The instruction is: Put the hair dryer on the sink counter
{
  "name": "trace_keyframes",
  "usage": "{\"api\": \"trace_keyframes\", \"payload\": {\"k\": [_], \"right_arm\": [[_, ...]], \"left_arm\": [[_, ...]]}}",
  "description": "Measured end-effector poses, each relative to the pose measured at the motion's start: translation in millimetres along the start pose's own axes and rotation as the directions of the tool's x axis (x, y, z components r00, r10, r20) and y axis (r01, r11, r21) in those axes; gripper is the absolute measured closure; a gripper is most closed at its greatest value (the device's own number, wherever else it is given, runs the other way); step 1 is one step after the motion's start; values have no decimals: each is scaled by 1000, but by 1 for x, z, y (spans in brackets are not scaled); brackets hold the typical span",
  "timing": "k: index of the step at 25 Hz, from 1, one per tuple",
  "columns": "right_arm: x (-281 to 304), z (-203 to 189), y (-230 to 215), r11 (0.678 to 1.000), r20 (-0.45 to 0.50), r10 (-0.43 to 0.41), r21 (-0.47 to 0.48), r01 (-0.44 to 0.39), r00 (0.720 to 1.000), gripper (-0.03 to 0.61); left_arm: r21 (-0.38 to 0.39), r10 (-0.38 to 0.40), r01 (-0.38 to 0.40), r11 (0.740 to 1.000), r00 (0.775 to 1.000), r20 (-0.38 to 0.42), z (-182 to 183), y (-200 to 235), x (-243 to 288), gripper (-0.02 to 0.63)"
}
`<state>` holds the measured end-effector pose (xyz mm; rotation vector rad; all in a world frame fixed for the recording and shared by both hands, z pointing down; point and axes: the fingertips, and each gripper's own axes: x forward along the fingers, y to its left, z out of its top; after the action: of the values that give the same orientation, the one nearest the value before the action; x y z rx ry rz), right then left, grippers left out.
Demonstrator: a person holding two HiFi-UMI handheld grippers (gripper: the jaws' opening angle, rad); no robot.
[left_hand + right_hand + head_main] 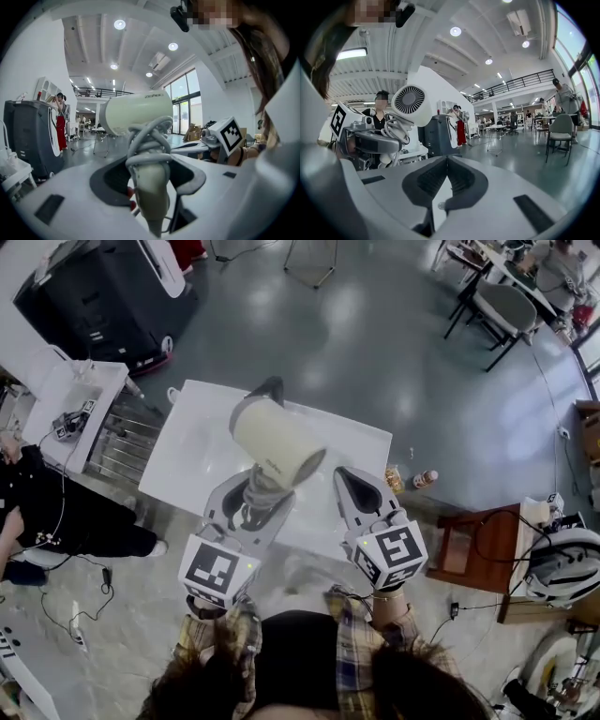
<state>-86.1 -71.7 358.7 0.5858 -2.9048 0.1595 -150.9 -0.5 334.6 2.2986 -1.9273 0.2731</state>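
Note:
A cream hair dryer is held up in the air by its handle, with its grey cord wound round that handle. My left gripper is shut on the handle, over the near part of the white counter. In the left gripper view the dryer's barrel points left above the wrapped handle, between the jaws of the left gripper. My right gripper hovers just right of it, shut and empty; its own view shows the right gripper with pads touching and the dryer at left.
A dark curved fitting stands at the counter's far edge. A person in black sits at left by a metal rack. A wooden stand with cables is at right, with a bottle on the floor.

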Motion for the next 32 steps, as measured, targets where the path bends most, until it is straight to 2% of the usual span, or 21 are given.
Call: {"api": "trace_keyframes", "payload": {"k": [7, 11, 14, 20, 32], "right_arm": [[16, 8, -26, 1000, 8, -20, -1, 20, 1000, 563], [23, 10, -36, 999, 13, -39, -3, 39, 999, 563], [23, 9, -42, 998, 8, -59, 5, 59, 998, 563], [22, 6, -56, 994, -6, -112, 22, 112, 994, 563], [22, 3, -89, 954, -35, -287, 76, 289, 957, 563]], "left_arm": [[-2, -33, 33, 999, 999, -4, 13, 9, 34, 382], [36, -61, 61, 998, 998, 9, 14, 15, 48, 382], [10, -72, 72, 997, 997, 3, 16, 15, 58, 382], [47, -145, 145, 988, 989, -6, 14, 17, 81, 380], [107, -322, 327, 939, 945, -62, 16, 19, 132, 380]]}}
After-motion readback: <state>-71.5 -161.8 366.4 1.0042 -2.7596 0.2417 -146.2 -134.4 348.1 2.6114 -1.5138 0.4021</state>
